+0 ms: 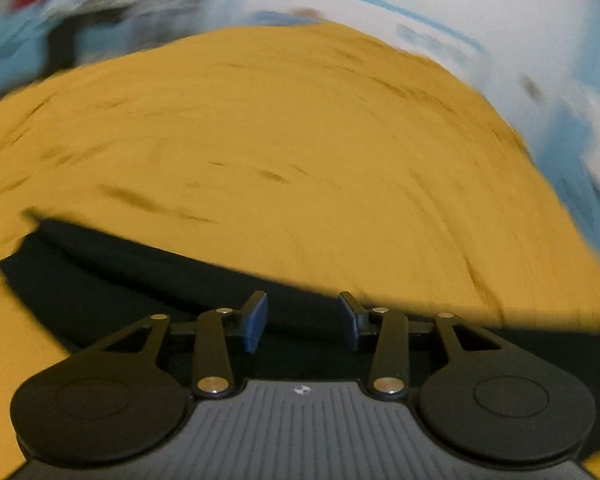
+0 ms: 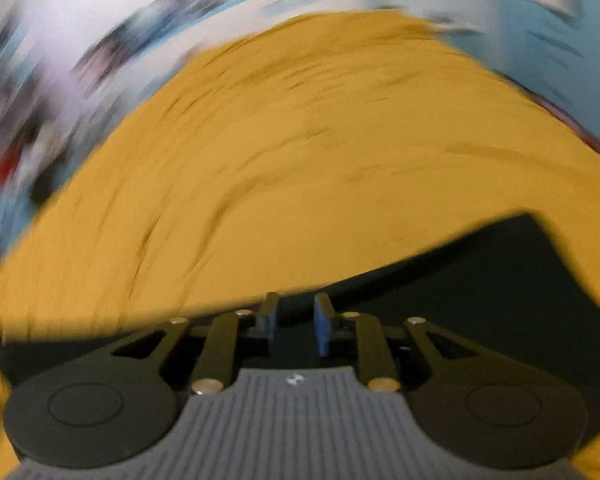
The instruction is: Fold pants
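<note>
The dark, flat-folded fabric pants [image 1: 140, 280] lay directly beneath both my left fingers [image 1: 303, 322] and right fingers [image 2: 294, 326], long axis crosswise on the mustard-yellow cloth surface [image 1: 300, 140]; both sets were released, grasping nothing.

Both fisheye views are dim and motion-smeared, edges bowed, with only the near rig sharp.

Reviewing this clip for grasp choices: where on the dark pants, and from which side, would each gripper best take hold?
Probably the long straight edge of the dark pants where it meets the yellow cloth. It lies flat, directly ahead of both open grippers, so come in low from the near side: left gripper and right gripper spaced apart along it. Motion blur hides any seams.
</note>
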Demonstrator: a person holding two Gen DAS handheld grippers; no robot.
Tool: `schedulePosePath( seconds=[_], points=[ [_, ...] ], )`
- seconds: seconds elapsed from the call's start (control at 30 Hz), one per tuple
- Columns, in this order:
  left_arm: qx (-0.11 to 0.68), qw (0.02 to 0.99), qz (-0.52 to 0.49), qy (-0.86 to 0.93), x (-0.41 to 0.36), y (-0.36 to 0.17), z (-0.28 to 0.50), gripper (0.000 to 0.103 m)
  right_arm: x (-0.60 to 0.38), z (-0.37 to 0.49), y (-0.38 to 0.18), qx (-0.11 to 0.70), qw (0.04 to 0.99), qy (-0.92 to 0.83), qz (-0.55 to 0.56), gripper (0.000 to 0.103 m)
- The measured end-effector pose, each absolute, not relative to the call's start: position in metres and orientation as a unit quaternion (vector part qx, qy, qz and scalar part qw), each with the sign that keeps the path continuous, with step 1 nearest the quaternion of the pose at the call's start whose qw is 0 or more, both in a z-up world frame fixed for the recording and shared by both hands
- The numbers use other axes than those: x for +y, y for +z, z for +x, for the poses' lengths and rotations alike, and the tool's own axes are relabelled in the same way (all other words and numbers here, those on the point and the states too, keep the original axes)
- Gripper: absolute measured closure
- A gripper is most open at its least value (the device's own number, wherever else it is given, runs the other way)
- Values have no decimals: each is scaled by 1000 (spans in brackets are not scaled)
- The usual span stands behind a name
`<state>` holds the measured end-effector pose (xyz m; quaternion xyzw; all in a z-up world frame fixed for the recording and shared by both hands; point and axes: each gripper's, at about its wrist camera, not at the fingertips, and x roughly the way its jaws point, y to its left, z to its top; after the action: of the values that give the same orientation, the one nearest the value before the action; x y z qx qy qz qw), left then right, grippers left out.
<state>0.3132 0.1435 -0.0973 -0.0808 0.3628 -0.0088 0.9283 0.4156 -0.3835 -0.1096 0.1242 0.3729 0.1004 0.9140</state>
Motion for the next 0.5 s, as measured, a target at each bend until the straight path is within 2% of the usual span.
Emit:
schedulePosePath(
  seconds=[0.13, 0.27, 0.4, 0.5],
  points=[
    [384, 922, -25, -41, 85, -121, 300, 55, -280, 418, -131, 405, 899, 163, -31, 84],
    [410, 911, -10, -46, 71, -136, 290, 55, -220, 439, -154, 448, 874, 174, -70, 83],
    [411, 910, 6, -45, 67, -139, 286, 54, -208, 492, -153, 454, 876, 154, -45, 83],
    [417, 907, 3, -55, 77, -140, 290, 53, -227, 531, -123, 380, 915, 132, 39, 83]
  ],
)
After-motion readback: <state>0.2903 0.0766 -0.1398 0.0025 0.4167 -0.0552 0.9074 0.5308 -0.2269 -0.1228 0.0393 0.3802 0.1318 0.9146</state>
